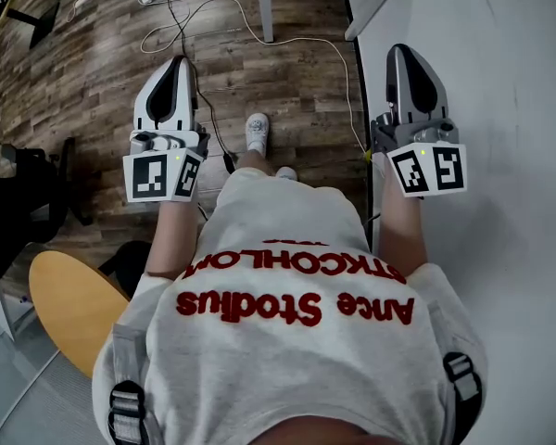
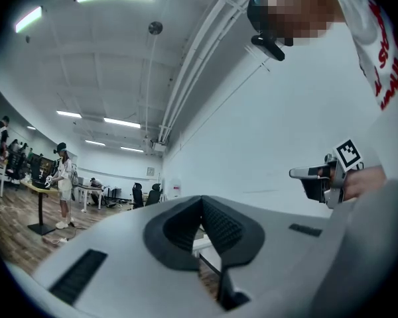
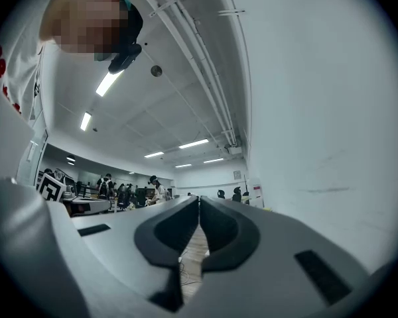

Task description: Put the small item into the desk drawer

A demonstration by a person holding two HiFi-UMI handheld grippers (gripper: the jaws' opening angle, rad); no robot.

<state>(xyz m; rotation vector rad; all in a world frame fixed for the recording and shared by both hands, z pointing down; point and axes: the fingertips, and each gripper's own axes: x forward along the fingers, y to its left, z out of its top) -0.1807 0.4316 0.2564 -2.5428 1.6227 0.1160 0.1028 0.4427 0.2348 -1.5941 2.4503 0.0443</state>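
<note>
Neither the small item nor a desk drawer shows in any view. In the head view my left gripper (image 1: 178, 61) is held out over the wooden floor, jaws together with nothing between them. My right gripper (image 1: 400, 50) is held level with it beside the white wall, also shut and empty. The left gripper view shows its pads meeting at the tip (image 2: 201, 201), with the right gripper (image 2: 318, 176) off to the side. In the right gripper view its pads (image 3: 199, 199) touch along their length.
White wall (image 1: 500, 82) runs down the right. Cables (image 1: 213, 26) trail over the wooden floor (image 1: 83, 72). A white table leg (image 1: 265, 7) stands at the top. A round yellow tabletop (image 1: 69, 304) and a black chair base (image 1: 18, 202) are at the left. People stand far off in the room.
</note>
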